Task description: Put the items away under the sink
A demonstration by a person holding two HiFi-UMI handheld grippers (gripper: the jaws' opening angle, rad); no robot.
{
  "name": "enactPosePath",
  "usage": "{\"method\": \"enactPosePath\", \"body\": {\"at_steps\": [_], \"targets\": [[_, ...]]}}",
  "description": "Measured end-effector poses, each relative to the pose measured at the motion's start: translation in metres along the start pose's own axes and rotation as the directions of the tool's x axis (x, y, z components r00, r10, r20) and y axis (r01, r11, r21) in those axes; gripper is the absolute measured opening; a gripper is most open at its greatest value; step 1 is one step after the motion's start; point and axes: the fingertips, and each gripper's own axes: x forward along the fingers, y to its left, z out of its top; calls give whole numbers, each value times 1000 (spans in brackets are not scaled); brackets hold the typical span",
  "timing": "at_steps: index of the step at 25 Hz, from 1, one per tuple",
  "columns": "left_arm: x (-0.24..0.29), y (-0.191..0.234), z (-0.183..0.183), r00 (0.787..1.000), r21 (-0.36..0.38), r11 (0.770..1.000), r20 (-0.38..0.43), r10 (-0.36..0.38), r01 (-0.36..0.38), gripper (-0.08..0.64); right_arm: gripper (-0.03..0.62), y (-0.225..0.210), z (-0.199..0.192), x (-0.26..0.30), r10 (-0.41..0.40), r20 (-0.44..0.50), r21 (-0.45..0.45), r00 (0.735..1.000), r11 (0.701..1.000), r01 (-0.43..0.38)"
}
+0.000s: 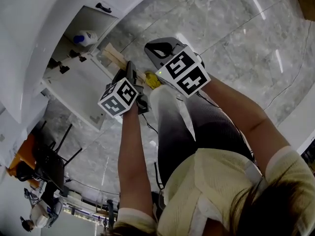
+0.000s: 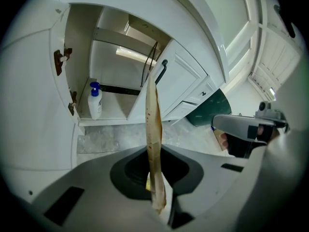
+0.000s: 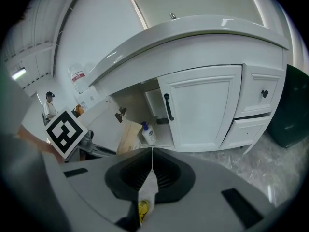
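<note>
the jaws of the left gripper (image 2: pixel 155 153) stand nearly together, clamped on a thin flat tan board (image 2: pixel 152 115) seen edge-on. its long axis runs straight forward from them. the jaws of the right gripper (image 3: pixel 152 153) are closed on a small white packet with a yellow part (image 3: pixel 147 192). the open white cabinet under the sink (image 2: pixel 116 71), where a white bottle with a blue cap (image 2: pixel 94 100) stands, lies ahead and a little left of the board's far end. the left gripper seems nearer to it.

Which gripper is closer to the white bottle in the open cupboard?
Left. The left gripper, clamping a brown sheet, points into the open cupboard at the bottle. The right gripper, pinching a white packet, sits farther back, facing the closed door.
</note>
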Motion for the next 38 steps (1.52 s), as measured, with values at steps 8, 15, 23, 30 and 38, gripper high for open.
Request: {"method": "enactPosePath", "body": {"at_steps": [8, 15, 23, 30, 38], "targets": [[35, 27, -10, 999, -15, 999, -31, 40, -41, 67, 26, -21, -27, 23, -13, -35, -11, 999, 1000, 13], [67, 52, -8, 997, 25, 997, -43, 69, -68, 67, 26, -38, -43, 48, -33, -45, -14, 998, 999, 32], [98, 81, 0, 996, 24, 997, -44, 74, -73, 67, 26, -52, -51, 83, -44, -21, -7, 999, 999, 44], [123, 98, 14, 995, 15, 996, -32, 93, -92, 67, 26, -64, -64, 107, -49, -19, 10, 999, 999, 49], [156, 123, 16, 994, 28, 994, -45, 104, -102, 67, 26, -63, -70, 139, -46, -24, -43, 999, 998, 45]]}}
